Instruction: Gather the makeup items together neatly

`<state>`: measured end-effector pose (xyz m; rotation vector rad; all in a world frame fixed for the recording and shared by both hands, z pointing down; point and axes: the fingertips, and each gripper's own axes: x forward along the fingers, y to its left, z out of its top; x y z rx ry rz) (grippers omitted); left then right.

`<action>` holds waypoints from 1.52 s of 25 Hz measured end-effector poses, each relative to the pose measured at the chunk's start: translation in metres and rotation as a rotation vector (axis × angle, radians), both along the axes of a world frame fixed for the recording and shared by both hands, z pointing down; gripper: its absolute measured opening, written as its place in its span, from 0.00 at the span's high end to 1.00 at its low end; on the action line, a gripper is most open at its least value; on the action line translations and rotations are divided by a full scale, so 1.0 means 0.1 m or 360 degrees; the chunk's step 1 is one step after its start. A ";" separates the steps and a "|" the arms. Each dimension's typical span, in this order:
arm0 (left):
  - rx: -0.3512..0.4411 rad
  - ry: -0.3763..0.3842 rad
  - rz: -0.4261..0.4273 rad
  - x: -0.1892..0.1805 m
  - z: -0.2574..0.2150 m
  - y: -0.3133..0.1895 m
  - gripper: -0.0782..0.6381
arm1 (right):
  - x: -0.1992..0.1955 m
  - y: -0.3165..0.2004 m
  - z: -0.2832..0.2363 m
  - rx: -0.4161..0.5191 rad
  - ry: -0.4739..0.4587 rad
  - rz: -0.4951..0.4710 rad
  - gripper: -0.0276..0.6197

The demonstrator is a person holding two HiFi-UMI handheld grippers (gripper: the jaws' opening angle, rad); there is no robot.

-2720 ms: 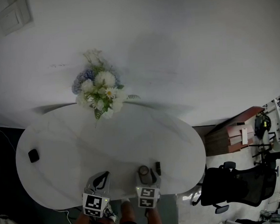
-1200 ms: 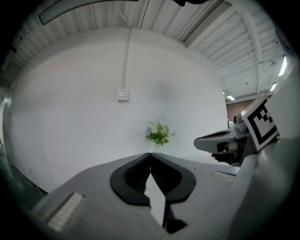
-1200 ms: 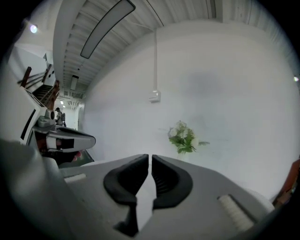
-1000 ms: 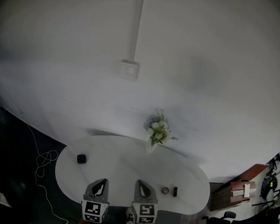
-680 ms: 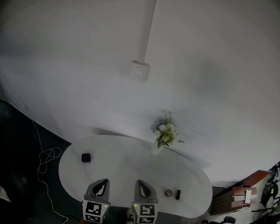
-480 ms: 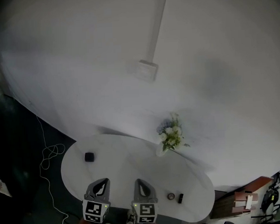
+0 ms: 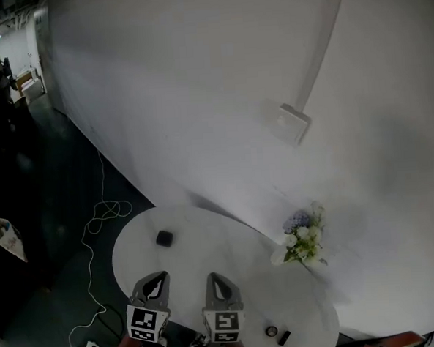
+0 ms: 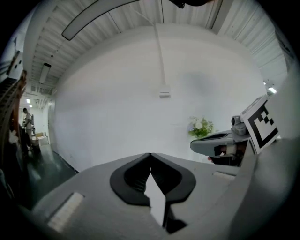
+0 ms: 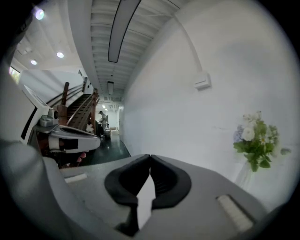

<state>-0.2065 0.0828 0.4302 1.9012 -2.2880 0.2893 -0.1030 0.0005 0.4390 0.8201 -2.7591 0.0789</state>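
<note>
- The small black square case (image 7: 164, 238) lies alone on the left part of the white oval bench (image 7: 207, 250), in the lower middle of the head view.
- A small round item (image 7: 271, 331) and a short black item (image 7: 284, 338) lie just beside each other at the bench's lower right end, well apart from the case. They are too small to make out further.
- A bunch of white and blue flowers (image 7: 303, 243) stands at the bench's right edge, close to the white wall (image 7: 198, 97).
- The left gripper (image 7: 160, 277) and the right gripper (image 7: 212, 279) sit side by side at the bottom of the frame, over the bench's near edge, between the case and the pair of items. They touch none of them.
- In the left gripper view the fingers (image 8: 136, 174) are clenched tip to tip with nothing between them. The right gripper shows at the right edge, below the flowers.
- In the right gripper view the fingers (image 9: 166, 180) are likewise pressed together and empty, with the flowers at the right and the left gripper at the left edge.
- A white wall box (image 7: 293, 122) with a conduit hangs in the upper right of the head view.
- A white cable (image 7: 102, 213) trails over the dark floor left of the bench.
</note>
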 end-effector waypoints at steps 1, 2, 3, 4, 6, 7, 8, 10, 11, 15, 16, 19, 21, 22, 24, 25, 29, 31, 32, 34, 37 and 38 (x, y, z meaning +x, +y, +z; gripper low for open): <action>-0.0004 -0.0001 -0.0046 -0.05 0.00 0.03 0.88 | -0.07 0.00 0.01 -0.0004 0.0000 -0.0047 0.95; -0.0005 0.0000 -0.0091 -0.09 0.00 0.06 0.88 | -0.13 0.00 0.02 -0.0007 0.0000 -0.0092 0.95; -0.0007 0.0003 -0.0137 -0.12 0.00 0.09 0.88 | -0.19 0.01 0.03 -0.0009 0.0000 -0.0136 0.95; -0.0009 0.0009 -0.0182 -0.16 0.01 0.12 0.88 | -0.25 0.01 0.03 -0.0008 -0.0002 -0.0177 0.95; -0.0009 0.0017 -0.0268 -0.22 0.03 0.19 0.88 | -0.36 0.01 0.03 0.0002 -0.0008 -0.0251 0.95; -0.0008 0.0019 -0.0306 -0.25 0.05 0.22 0.88 | -0.42 0.02 0.04 0.0007 -0.0009 -0.0284 0.95; -0.0010 0.0021 -0.0338 -0.28 0.06 0.25 0.88 | -0.48 0.03 0.05 0.0009 -0.0009 -0.0317 0.95; -0.0021 0.0019 -0.0384 -0.34 0.09 0.31 0.88 | -0.57 0.07 0.08 0.0004 -0.0003 -0.0370 0.95; -0.0024 0.0018 -0.0399 -0.36 0.10 0.33 0.88 | -0.61 0.09 0.10 -0.0001 0.0000 -0.0389 0.95; -0.0027 0.0027 -0.0424 -0.51 0.14 0.34 0.88 | -0.76 0.08 0.19 -0.0025 0.0028 -0.0412 0.95; -0.0034 0.0028 -0.0422 -0.57 0.17 0.31 0.88 | -0.81 0.05 0.23 -0.0032 0.0036 -0.0407 0.95; -0.0062 0.0048 -0.0406 -0.79 0.28 0.20 0.88 | -0.98 -0.05 0.34 -0.0057 0.0064 -0.0379 0.95; -0.0085 0.0071 -0.0375 -0.95 0.39 0.11 0.88 | -1.10 -0.13 0.43 -0.0082 0.0084 -0.0343 0.95; -0.0096 0.0083 -0.0352 -1.02 0.43 0.08 0.88 | -1.16 -0.15 0.48 -0.0098 0.0093 -0.0320 0.95; -0.0115 0.0100 -0.0310 -1.17 0.49 0.05 0.88 | -1.29 -0.13 0.57 -0.0132 0.0118 -0.0276 0.95; -0.0123 0.0107 -0.0289 -1.25 0.52 0.04 0.88 | -1.36 -0.12 0.63 -0.0147 0.0133 -0.0258 0.95; -0.0168 0.0141 -0.0201 -1.54 0.73 -0.14 0.88 | -1.65 -0.20 0.89 -0.0200 0.0176 -0.0185 0.95; -0.0201 0.0167 -0.0153 -1.65 0.87 -0.20 0.88 | -1.79 -0.24 1.03 -0.0233 0.0196 -0.0139 0.95; -0.0218 0.0175 -0.0128 -1.70 0.93 -0.23 0.88 | -1.85 -0.25 1.10 -0.0254 0.0210 -0.0119 0.95; -0.0253 0.0185 -0.0082 -1.78 1.06 -0.27 0.88 | -1.97 -0.26 1.25 -0.0306 0.0241 -0.0085 0.85; -0.0290 0.0211 -0.0040 -1.89 1.22 -0.32 0.88 | -2.10 -0.33 1.44 -0.0381 0.0260 -0.0002 0.72; -0.0299 0.0220 -0.0032 -1.92 1.26 -0.33 0.88 | -2.13 -0.36 1.52 -0.0408 0.0264 0.0029 0.68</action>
